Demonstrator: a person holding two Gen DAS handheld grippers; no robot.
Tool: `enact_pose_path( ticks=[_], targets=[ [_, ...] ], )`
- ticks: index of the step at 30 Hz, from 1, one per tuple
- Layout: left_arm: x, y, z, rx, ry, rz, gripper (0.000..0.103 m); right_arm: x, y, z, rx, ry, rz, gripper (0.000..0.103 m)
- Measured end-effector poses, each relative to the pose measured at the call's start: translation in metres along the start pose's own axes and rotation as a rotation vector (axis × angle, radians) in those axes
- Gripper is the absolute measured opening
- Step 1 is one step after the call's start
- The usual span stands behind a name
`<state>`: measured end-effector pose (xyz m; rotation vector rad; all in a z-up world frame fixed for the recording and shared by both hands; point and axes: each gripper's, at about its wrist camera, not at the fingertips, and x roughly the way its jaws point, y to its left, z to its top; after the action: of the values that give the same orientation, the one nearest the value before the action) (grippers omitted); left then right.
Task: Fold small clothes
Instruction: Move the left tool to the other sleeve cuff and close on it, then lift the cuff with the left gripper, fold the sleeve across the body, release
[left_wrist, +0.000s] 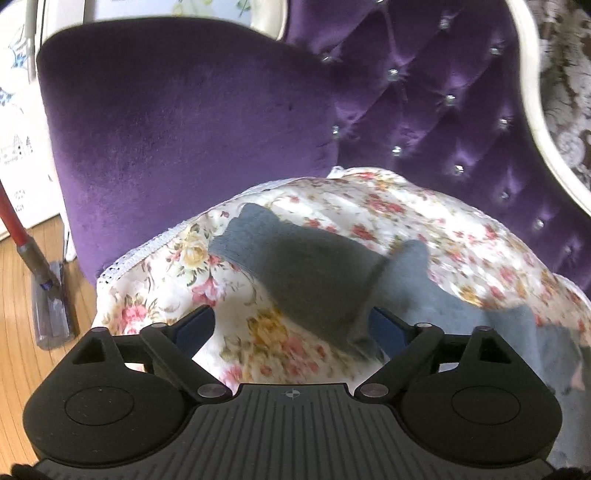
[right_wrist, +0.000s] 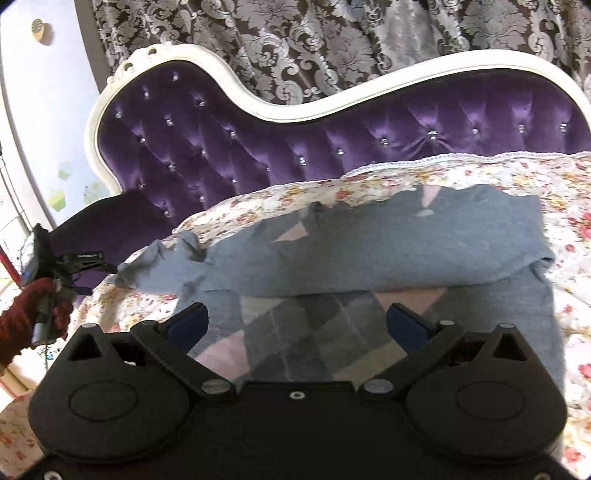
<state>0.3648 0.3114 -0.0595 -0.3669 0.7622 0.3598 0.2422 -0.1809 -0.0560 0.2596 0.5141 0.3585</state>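
Lying spread across the floral cover (right_wrist: 535, 177) of a purple tufted sofa (right_wrist: 207, 140), the grey garment (right_wrist: 369, 243) is part folded: its far portion is doubled toward the near side, leaving a long fold edge across the middle. A patterned panel of pink and grey blocks shows on the near layer. One sleeve (left_wrist: 288, 251) trails out toward the sofa's arm end, its cuff lying flat on the cover.

Left tongs (left_wrist: 295, 325): released, jaws standing wide. The sleeve's lower part passes in front of the right-hand pad, but nothing is pinched between the pads. Judged from their position, these tongs are placed to deal with the trailing sleeve.

Right tongs (right_wrist: 295, 325): released, jaws wide apart, hovering over the near layer with no cloth between the pads. The position suggests readiness to steady or take up the near edge.

The right wrist view shows the other handheld unit at far left, gripped by a hand in a dark red glove (right_wrist: 22, 317), beside the sleeve end.

Judgement: the fold is mid-way; the sleeve remains to be brought in.
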Motion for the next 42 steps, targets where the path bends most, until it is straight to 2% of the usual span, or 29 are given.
enact_pose_path(
  ticks=[2,5,15,16,18,21,24,30,36,42],
  targets=[
    [0.01,0.005,0.003,-0.023,0.018,0.004,0.083,0.005,0.005,0.001,-0.008,0.009,0.01,0.103],
    [0.024,0.013,0.007,-0.072,0.04,0.004,0.082,0.014,0.014,0.001,-0.019,0.024,0.028,0.103],
    [0.038,0.011,0.017,-0.036,-0.012,0.017,0.081,0.029,0.028,-0.004,-0.033,0.063,0.068,0.102],
    [0.039,0.009,0.017,-0.024,-0.017,0.02,0.077,0.03,0.028,-0.004,-0.031,0.066,0.067,0.102],
    [0.039,0.003,0.017,0.029,-0.047,0.054,0.006,0.031,0.027,-0.005,-0.027,0.071,0.063,0.102],
    [0.031,0.003,0.017,0.034,-0.099,0.005,0.007,0.032,0.024,-0.005,-0.016,0.08,0.058,0.102],
    [0.01,0.001,0.022,0.058,-0.192,0.052,0.006,0.032,0.021,-0.004,-0.008,0.085,0.047,0.102],
    [-0.036,0.014,0.05,0.032,-0.287,0.064,0.006,0.029,0.019,0.0,0.02,0.073,0.049,0.102],
    [-0.086,0.002,0.072,0.062,-0.362,-0.002,0.006,0.027,0.019,0.001,0.039,0.068,0.068,0.102],
    [-0.144,-0.051,0.087,0.131,-0.424,-0.112,0.006,0.02,0.009,0.0,0.044,0.067,0.06,0.102]
  ],
)
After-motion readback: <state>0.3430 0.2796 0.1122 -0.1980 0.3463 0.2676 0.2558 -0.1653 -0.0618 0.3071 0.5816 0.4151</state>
